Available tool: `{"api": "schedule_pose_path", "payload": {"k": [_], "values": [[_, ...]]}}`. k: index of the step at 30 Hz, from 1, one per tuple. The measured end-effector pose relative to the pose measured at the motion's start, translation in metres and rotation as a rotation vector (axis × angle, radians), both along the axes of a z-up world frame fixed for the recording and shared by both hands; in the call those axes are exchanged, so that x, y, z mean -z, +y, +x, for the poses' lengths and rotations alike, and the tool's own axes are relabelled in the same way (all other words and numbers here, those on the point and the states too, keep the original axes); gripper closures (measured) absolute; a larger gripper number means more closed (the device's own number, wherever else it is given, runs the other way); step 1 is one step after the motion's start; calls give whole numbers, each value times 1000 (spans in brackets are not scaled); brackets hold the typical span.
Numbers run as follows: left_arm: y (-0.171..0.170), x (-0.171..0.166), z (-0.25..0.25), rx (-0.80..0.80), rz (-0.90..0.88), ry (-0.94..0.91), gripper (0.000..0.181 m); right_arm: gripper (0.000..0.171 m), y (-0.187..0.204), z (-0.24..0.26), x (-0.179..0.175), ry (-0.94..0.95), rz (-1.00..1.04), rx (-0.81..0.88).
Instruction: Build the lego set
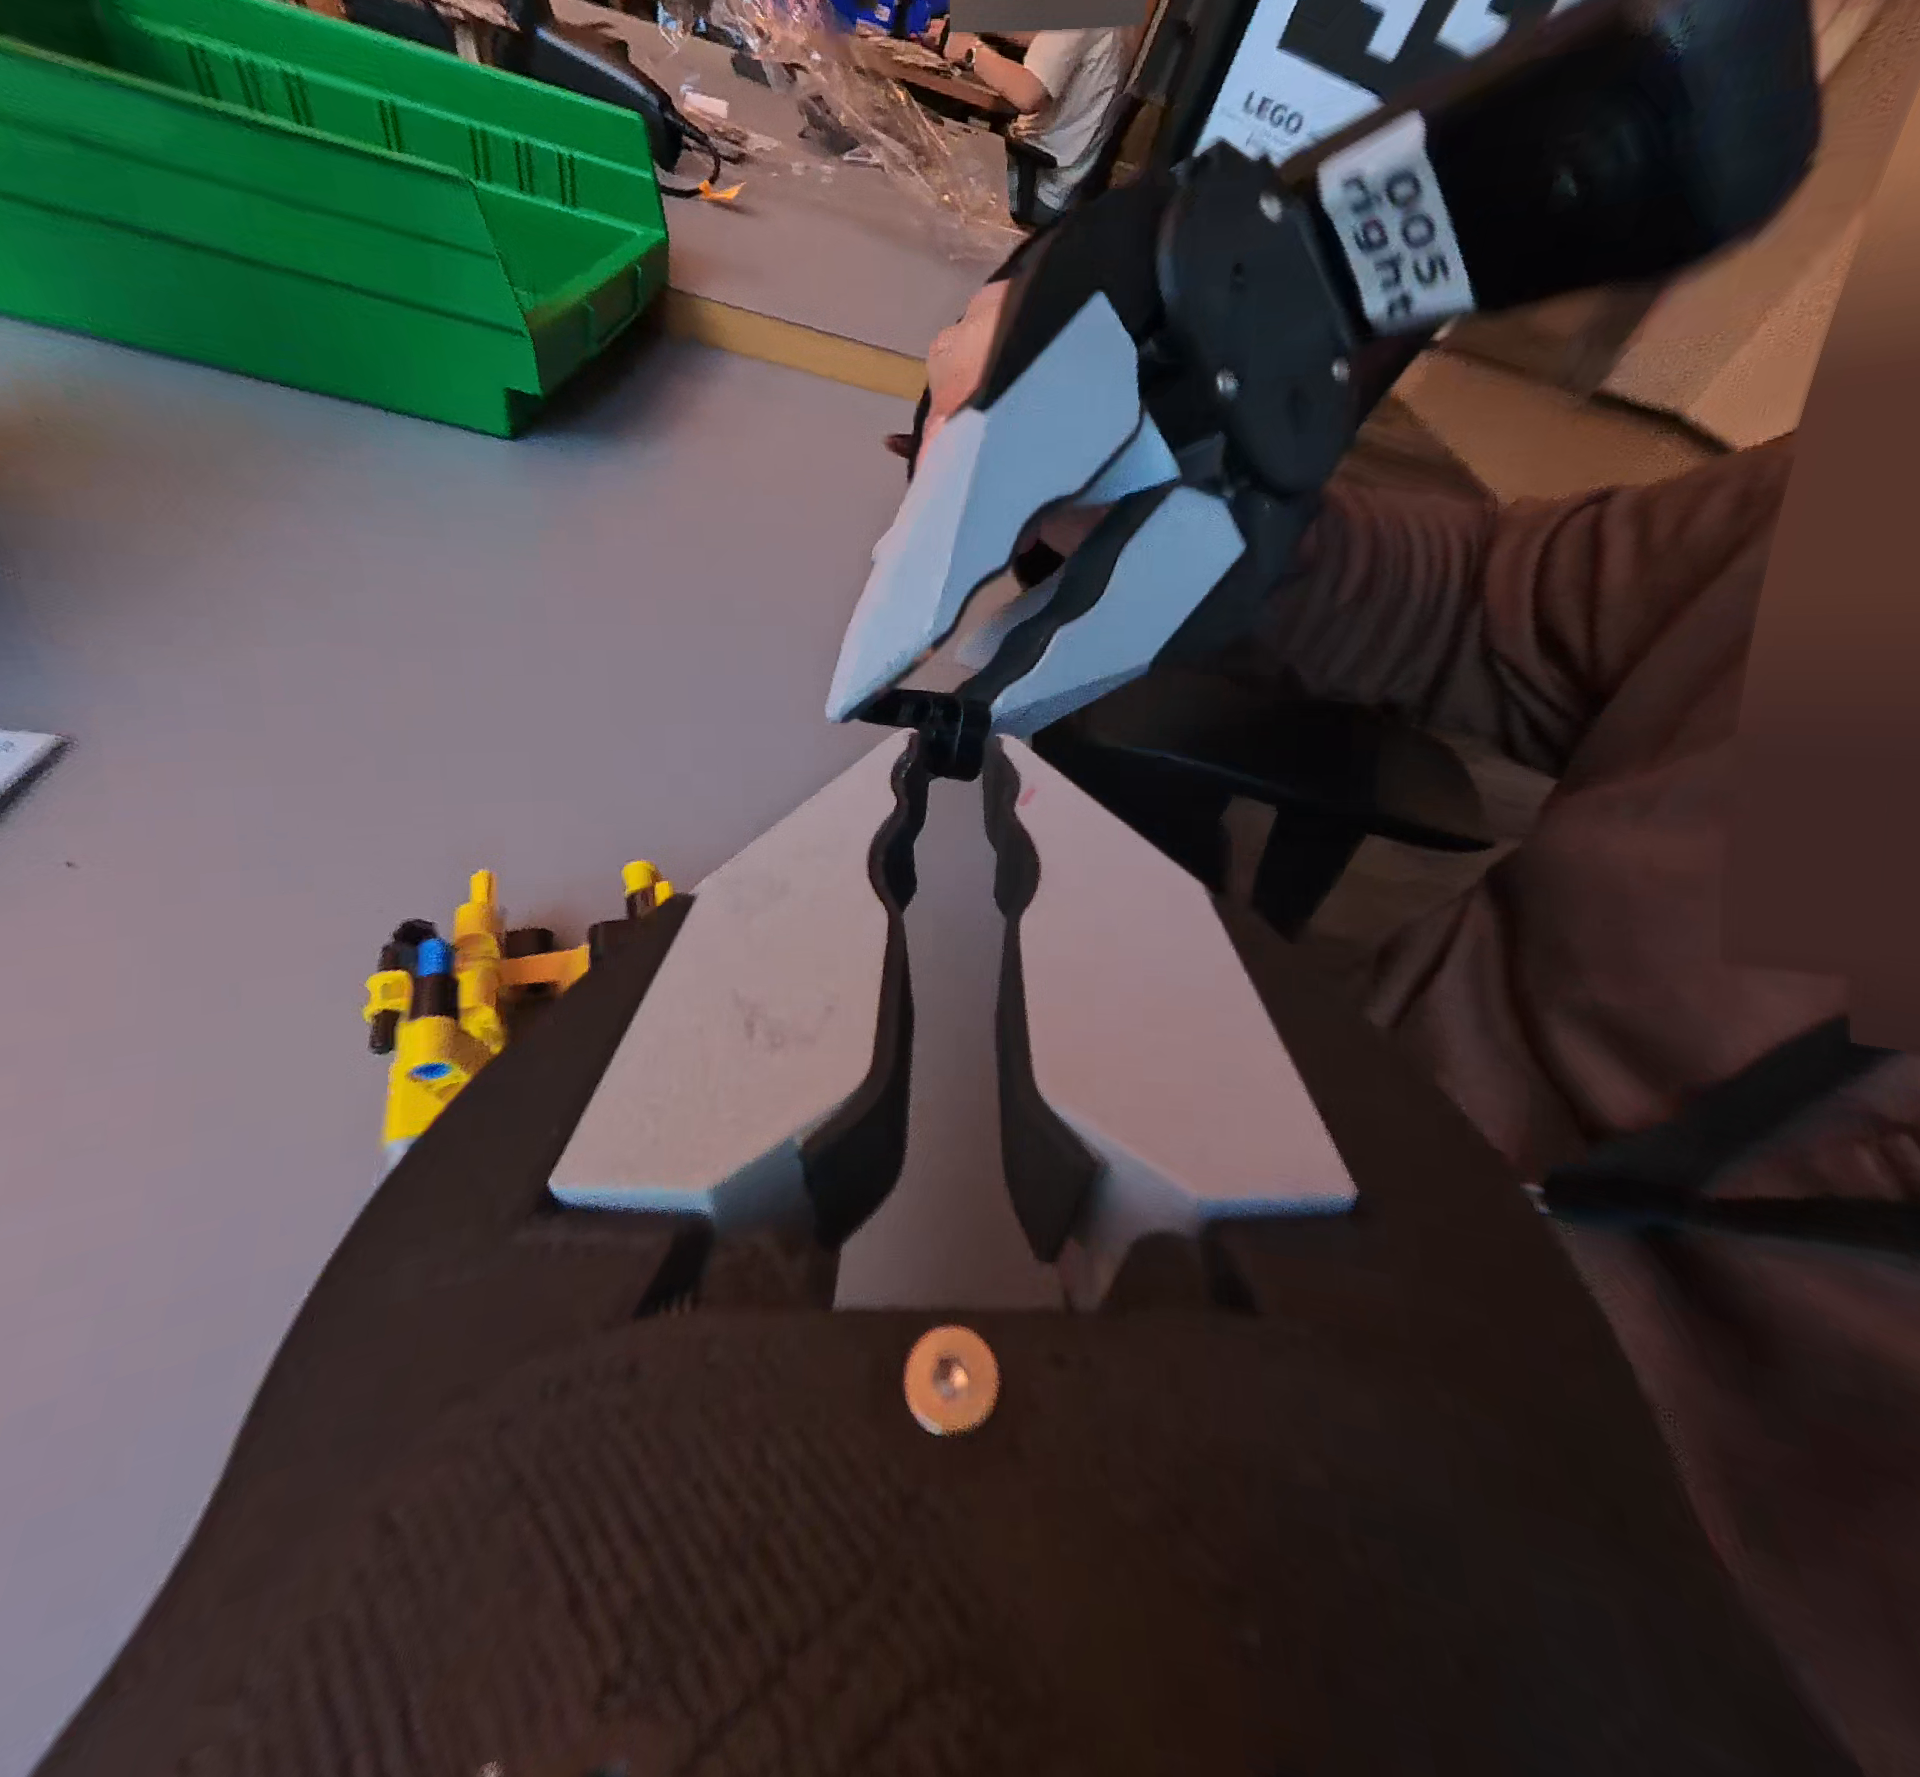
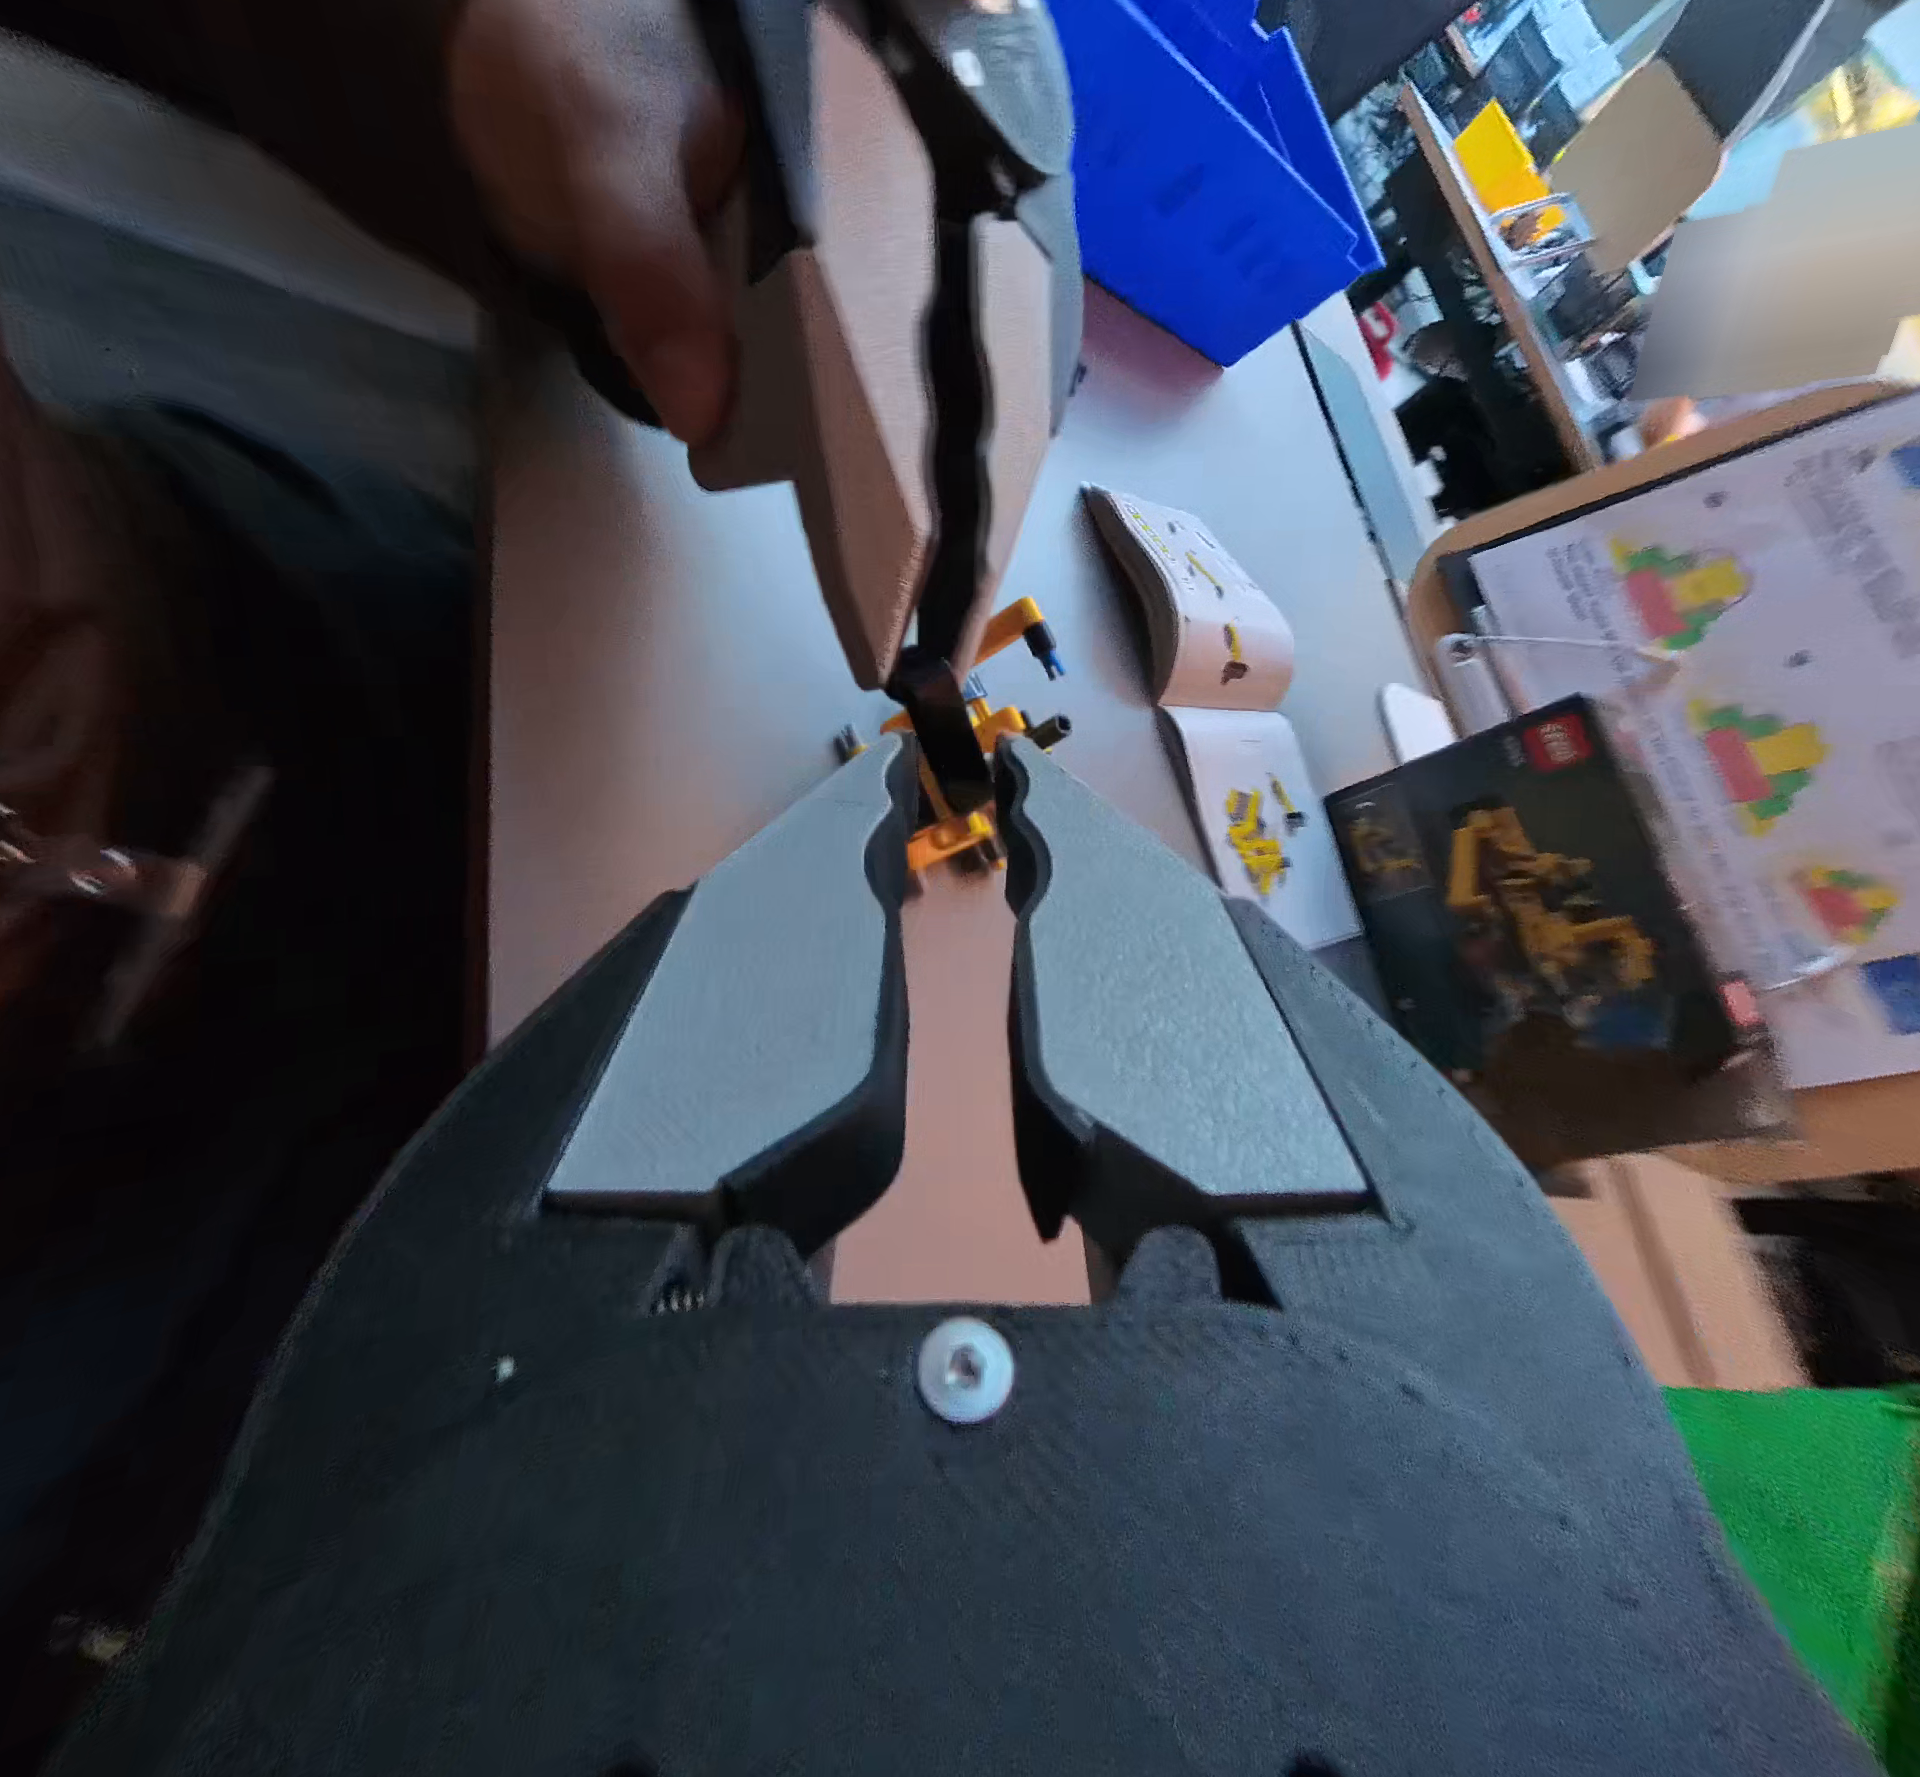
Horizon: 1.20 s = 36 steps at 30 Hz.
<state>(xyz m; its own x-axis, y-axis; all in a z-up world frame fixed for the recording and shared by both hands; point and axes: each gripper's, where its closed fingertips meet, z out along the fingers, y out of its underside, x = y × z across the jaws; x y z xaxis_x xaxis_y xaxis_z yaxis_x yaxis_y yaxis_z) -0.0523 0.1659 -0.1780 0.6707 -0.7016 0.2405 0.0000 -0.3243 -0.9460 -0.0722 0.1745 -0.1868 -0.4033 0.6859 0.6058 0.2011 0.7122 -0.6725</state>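
Cluttered workshop, grey tabletop (image 1: 312, 636): one green plastic bin (image 1: 312, 200) and one blue bin (image 2: 1174, 148) beyond both grippers. The left gripper (image 1: 951, 756) and right gripper (image 2: 951, 751) both pinch one small black lego piece (image 1: 940, 728); one yellow lego assembly (image 1: 457, 989) lies left.

My left tongs (image 1: 951, 761) and right tongs (image 2: 951, 751) are grey-faced with black edges. Between their tips sits a black piece (image 2: 945, 725). Left of my left tongs: a yellow, black and blue model (image 1: 457, 989), a green bin (image 1: 312, 200), grey surface (image 1: 312, 636).

a grey table (image 1: 260, 647) is carrying a green bin (image 1: 312, 200), a yellow lego assembly (image 1: 457, 989), a blue bin (image 2: 1174, 138), an open instruction booklet (image 2: 1205, 626) and the set's dark box (image 2: 1527, 906).
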Motion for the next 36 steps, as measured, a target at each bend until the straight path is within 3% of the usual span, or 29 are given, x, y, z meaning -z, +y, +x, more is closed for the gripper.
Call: {"api": "schedule_pose_path", "payload": {"k": [5, 9, 12, 16, 20, 25, 31, 36], "values": [[0, -4, -6, -58, 269, 268, 173, 159, 11, 11, -3, -125, -566, -25], [-2, -8, -4, -91, 437, 444, 173, 159, -10, 16, -13, -272, -1015, -205], [-5, -12, -1, -117, 551, 535, 173, 163, -10, 13, -24, -276, -1213, -274], [-5, -12, -3, -120, 579, 557, 173, 165, -9, 10, -30, -280, -1355, -332], [-5, -9, -6, -115, 570, 573, 173, 159, -11, 4, -27, -284, -1375, -327], [-4, -1, -5, -114, 572, 621, 173, 166, -15, 2, -27, -275, -1315, -338], [-1, 6, -21, -168, 410, 525, 177, 167, -18, -5, -27, -135, -958, -286], [-5, 9, -40, -177, 158, 281, 176, 168, -21, -7, -35, 80, -614, -286]]}}
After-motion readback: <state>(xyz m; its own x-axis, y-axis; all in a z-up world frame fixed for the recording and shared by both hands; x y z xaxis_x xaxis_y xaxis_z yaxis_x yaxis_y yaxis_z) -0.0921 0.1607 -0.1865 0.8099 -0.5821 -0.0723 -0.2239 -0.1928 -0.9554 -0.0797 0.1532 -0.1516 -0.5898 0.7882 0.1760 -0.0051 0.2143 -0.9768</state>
